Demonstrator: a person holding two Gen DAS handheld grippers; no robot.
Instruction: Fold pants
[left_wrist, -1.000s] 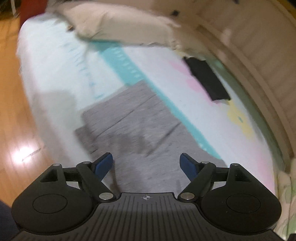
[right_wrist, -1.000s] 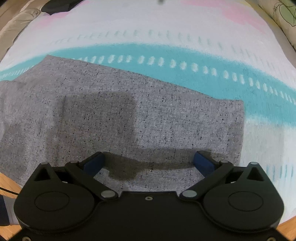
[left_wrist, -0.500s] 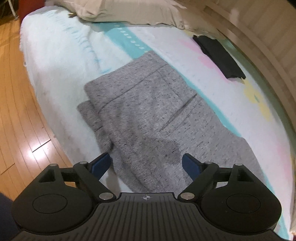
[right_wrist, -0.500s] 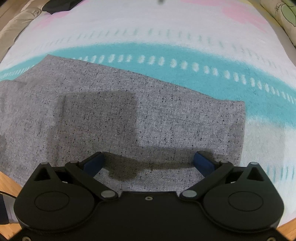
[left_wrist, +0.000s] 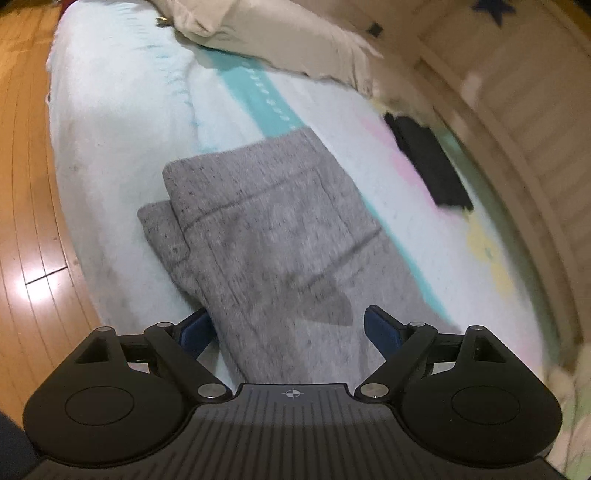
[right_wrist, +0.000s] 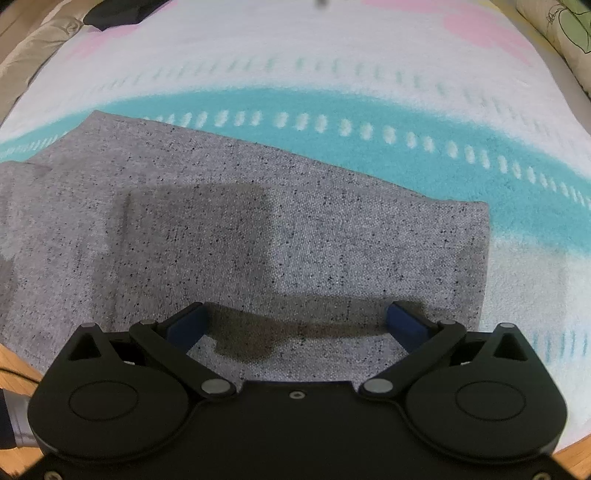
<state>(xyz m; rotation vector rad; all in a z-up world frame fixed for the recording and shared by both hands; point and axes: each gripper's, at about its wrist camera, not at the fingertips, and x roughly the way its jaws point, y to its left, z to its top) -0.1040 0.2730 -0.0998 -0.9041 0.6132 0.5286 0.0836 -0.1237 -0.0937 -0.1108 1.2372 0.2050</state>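
Note:
Grey speckled pants (left_wrist: 266, 229) lie folded into a long strip on the bed, one layer sticking out at the strip's left side. My left gripper (left_wrist: 288, 328) hovers open just over the near end of the strip. Its left pad is off the fabric's edge and its right pad is above the cloth, with nothing pinched. In the right wrist view the pants (right_wrist: 258, 229) fill the middle, their straight end at the right. My right gripper (right_wrist: 295, 325) is open and points steeply down at the near edge, casting a shadow on the cloth.
The bed cover (left_wrist: 122, 110) is white with a teal stripe (right_wrist: 369, 107) and pink patches. A beige pillow (left_wrist: 277, 40) lies at the far end and a black garment (left_wrist: 428, 162) near the slatted wall (left_wrist: 517, 110). Wooden floor (left_wrist: 26, 221) borders the bed's left edge.
My left gripper has sunk a little toward the pants and rolled slightly, so the strip's near end now sits between its pads. The right gripper has not moved.

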